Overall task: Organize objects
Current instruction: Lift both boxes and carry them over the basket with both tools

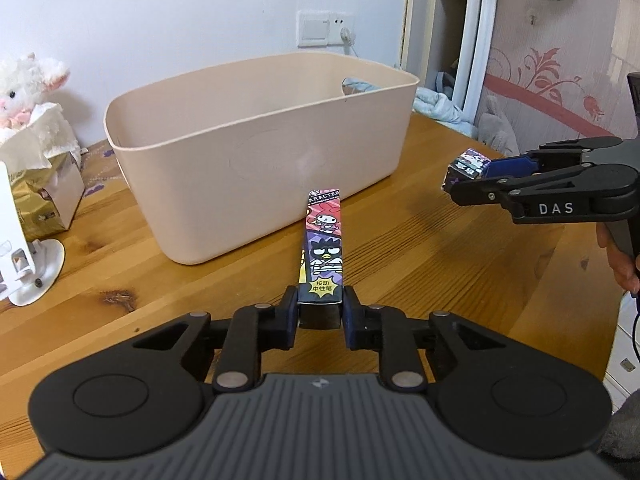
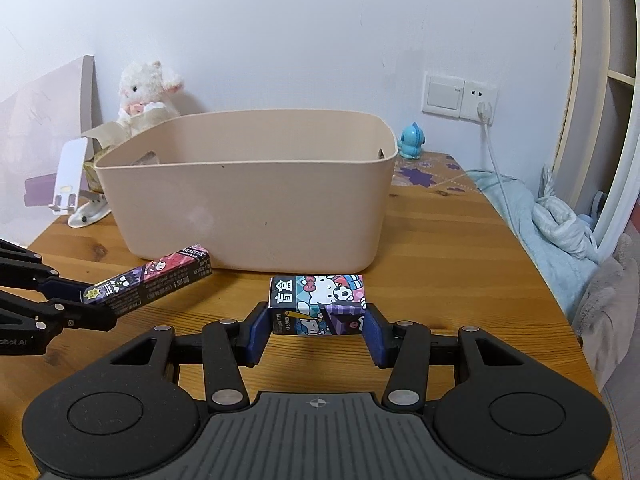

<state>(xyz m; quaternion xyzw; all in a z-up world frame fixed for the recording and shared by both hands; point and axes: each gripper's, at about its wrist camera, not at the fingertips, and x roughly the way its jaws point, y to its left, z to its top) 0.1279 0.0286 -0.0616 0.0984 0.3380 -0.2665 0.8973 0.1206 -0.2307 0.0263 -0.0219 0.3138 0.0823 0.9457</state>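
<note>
A beige plastic bin (image 1: pixel 256 152) stands on the wooden table; it also shows in the right wrist view (image 2: pixel 248 196). My left gripper (image 1: pixel 320 312) is shut on one end of a long cartoon pen box (image 1: pixel 322 248), held above the table and pointing at the bin; the box also shows in the right wrist view (image 2: pixel 152 280). My right gripper (image 2: pixel 316 320) is shut on a small cartoon box (image 2: pixel 318 304), held above the table in front of the bin. In the left wrist view the right gripper (image 1: pixel 460 184) and its box (image 1: pixel 468 166) are at the right.
A plush lamb (image 2: pixel 146 88) and a torn gold box (image 1: pixel 44 200) stand left of the bin, with a white phone stand (image 2: pixel 76 184). A blue toy (image 2: pixel 412 142) sits behind the bin's right end. A wall socket with cable (image 2: pixel 484 106). Blue bedding (image 2: pixel 540 216) lies beyond the table's right edge.
</note>
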